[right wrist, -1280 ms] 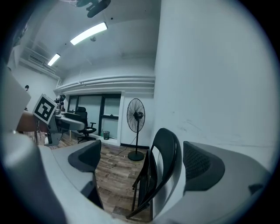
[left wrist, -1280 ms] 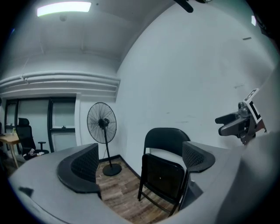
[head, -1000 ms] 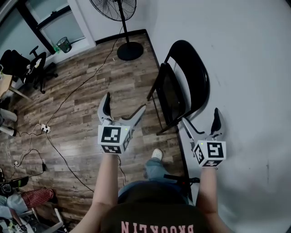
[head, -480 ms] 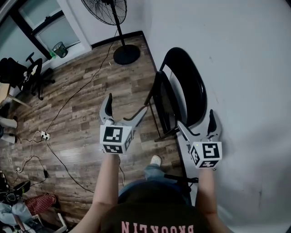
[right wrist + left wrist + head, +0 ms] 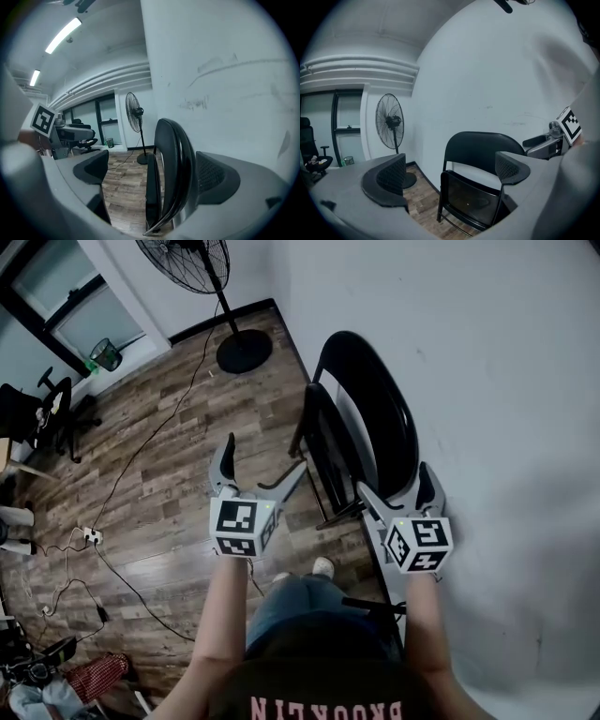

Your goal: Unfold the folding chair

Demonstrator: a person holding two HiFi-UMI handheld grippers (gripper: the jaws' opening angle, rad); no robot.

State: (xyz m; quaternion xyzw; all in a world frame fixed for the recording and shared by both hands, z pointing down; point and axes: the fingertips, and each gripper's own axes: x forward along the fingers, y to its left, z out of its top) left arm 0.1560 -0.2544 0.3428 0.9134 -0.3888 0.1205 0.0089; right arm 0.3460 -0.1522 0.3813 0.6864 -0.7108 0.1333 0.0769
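A black folding chair (image 5: 361, 432) leans folded against the white wall, its seat (image 5: 471, 204) flat against the backrest (image 5: 174, 166). My left gripper (image 5: 261, 465) hangs open over the wood floor, just left of the chair and apart from it. My right gripper (image 5: 394, 493) is open too, close to the chair's near edge; in the right gripper view the backrest edge shows between its jaws, and I cannot tell whether they touch it. Neither gripper holds anything.
A standing fan (image 5: 217, 298) is beyond the chair near the wall. Cables (image 5: 122, 512) run across the wood floor (image 5: 178, 456) at left. Office chairs (image 5: 47, 413) stand far left. The person's legs and shoe (image 5: 322, 568) are below the grippers.
Both grippers have come nearer the chair. The right gripper has moved left and up toward its near edge. The view has shifted, so the chair sits a little further left.
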